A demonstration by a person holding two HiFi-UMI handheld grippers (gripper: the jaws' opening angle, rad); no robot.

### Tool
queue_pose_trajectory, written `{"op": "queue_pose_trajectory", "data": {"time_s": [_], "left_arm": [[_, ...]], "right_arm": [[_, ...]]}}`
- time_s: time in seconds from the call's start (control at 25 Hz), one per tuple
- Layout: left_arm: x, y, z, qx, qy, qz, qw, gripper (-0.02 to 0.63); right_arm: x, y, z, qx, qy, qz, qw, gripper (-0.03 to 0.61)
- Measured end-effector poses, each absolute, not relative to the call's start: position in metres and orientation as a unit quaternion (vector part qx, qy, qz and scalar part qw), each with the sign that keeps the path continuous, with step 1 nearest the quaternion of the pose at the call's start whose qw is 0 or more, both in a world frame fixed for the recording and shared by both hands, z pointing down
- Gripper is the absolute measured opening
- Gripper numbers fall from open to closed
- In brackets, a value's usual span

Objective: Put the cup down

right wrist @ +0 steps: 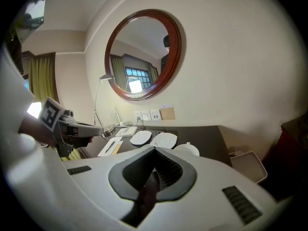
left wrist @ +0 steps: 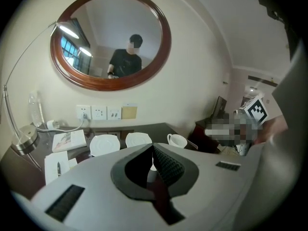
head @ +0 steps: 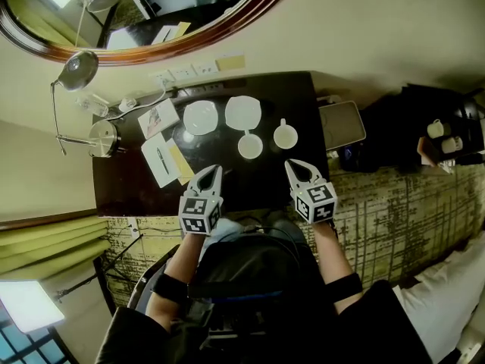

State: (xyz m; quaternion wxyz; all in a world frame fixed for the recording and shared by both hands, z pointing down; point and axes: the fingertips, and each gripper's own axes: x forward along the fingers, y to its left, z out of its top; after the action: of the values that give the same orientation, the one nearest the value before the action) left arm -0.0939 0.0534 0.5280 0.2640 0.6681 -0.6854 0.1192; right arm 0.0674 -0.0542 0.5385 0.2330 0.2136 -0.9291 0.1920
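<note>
Head view: I see left gripper (head: 214, 171) and right gripper (head: 296, 165) above desk (head: 129, 182) near edge; cup (head: 250, 145) and second cup (head: 285, 135) stand ahead on desk. Left gripper view: jaws together, empty. Right gripper view: jaws together, empty; second cup (right wrist: 187, 149) beyond tips.

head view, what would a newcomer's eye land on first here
The big round wood-framed mirror on the wall above the dark table strikes first. On the table, two white saucers lie toward the wall with two white cups just nearer. The left gripper and right gripper hover shut and empty over its near edge.
</note>
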Motion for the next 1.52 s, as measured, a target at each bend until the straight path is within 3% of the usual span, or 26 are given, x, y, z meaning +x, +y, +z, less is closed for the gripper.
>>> {"op": "queue_pose_trajectory", "data": {"time_s": [0.08, 0.4, 0.56, 0.92, 1.44, 1.52], "left_arm": [[-0.087, 0.048, 0.534, 0.673, -0.676, 0.128, 0.274, 0.021], [-0.052, 0.000, 0.573, 0.678, -0.631, 0.180, 0.332, 0.384], [-0.035, -0.035, 0.594, 0.678, -0.608, 0.222, 0.348, 0.476], [-0.040, -0.077, 0.655, 0.623, -0.584, 0.336, 0.398, 0.514], [-0.045, -0.080, 0.681, 0.598, -0.577, 0.361, 0.424, 0.512], [-0.046, -0.078, 0.682, 0.598, -0.579, 0.358, 0.422, 0.439]], "right_arm": [[0.068, -0.056, 0.540, 0.209, -0.930, 0.188, 0.236, 0.000], [0.073, -0.065, 0.552, 0.180, -0.930, 0.168, 0.274, 0.002], [0.077, -0.071, 0.564, 0.163, -0.930, 0.169, 0.283, 0.001], [0.069, -0.097, 0.580, 0.146, -0.921, 0.176, 0.315, 0.002], [0.055, -0.108, 0.588, 0.119, -0.920, 0.184, 0.325, 0.002], [0.054, -0.106, 0.587, 0.118, -0.919, 0.186, 0.326, 0.002]]}}
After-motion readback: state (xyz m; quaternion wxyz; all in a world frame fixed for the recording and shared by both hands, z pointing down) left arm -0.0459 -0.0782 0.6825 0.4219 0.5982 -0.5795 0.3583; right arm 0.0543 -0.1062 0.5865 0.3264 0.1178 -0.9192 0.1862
